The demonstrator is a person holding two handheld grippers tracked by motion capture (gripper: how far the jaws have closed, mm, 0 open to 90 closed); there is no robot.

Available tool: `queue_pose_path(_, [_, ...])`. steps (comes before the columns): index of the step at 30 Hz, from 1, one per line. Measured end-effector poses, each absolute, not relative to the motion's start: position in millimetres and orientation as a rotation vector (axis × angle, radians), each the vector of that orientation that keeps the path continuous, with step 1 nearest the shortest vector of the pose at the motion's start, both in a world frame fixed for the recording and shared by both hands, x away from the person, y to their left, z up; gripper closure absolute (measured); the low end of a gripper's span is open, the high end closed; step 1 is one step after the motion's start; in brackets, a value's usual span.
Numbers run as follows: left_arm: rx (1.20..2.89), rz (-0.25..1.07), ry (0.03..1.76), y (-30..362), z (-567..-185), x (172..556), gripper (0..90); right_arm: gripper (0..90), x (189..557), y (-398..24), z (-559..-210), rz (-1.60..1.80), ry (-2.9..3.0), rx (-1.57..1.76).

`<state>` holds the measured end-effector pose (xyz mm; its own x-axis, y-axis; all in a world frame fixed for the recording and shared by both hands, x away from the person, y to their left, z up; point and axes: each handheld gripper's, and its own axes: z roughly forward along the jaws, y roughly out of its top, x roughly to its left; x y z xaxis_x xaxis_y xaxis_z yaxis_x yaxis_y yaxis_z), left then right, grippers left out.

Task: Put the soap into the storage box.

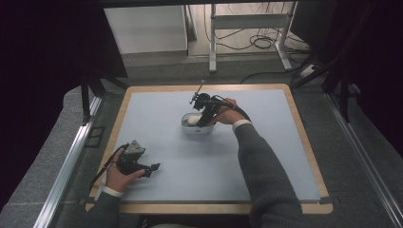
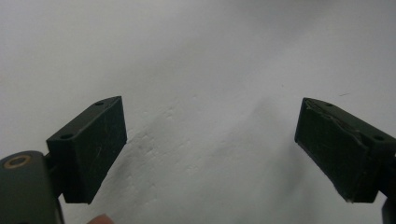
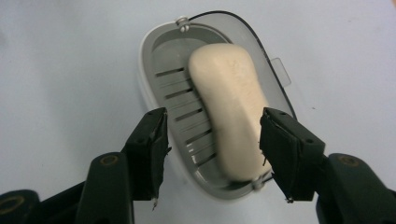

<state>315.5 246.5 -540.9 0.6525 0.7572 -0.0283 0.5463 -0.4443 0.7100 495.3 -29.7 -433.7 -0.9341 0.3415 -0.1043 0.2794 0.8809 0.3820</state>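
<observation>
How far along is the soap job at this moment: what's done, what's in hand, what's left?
Done: the soap bar lies in the open soap dish on the table mat. In hand: the right gripper is over the dish, jaws open on either side of the bar's near end, not clamped. The left gripper is open over bare mat. Left: probably closing on the bar or the dish; nothing is lifted yet.

Looks like a lab or test room, not a home. Wood-edged table (image 1: 304, 142) with a pale blue mat, dark curtains either side of it. Beyond the table: metal desk frame (image 1: 247, 28), loose cables (image 1: 259, 42) on the floor, probably a power strip (image 1: 309, 70), hard to tell. Aluminium rails (image 1: 66, 166) flank the table.
</observation>
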Motion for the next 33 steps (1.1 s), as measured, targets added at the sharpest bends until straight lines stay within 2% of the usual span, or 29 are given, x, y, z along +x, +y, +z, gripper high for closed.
queue_pose_path(14, [2.159, 0.384, 1.019, 246.6, -541.1, 319.7, 9.6, 37.1, 476.8, -72.2, -421.2, 0.74, 2.823, 0.563])
queue_pose_path(23, [2.156, 0.401, 1.015, 248.7, -539.0, 314.0, 9.5, 36.1, 465.7, -99.8, -427.8, 0.795, 2.769, 0.654])
queue_pose_path(33, [2.157, 0.403, 1.02, 248.3, -538.7, 312.4, 9.5, 33.7, 442.8, -150.3, -436.0, 0.895, 2.675, 0.789])
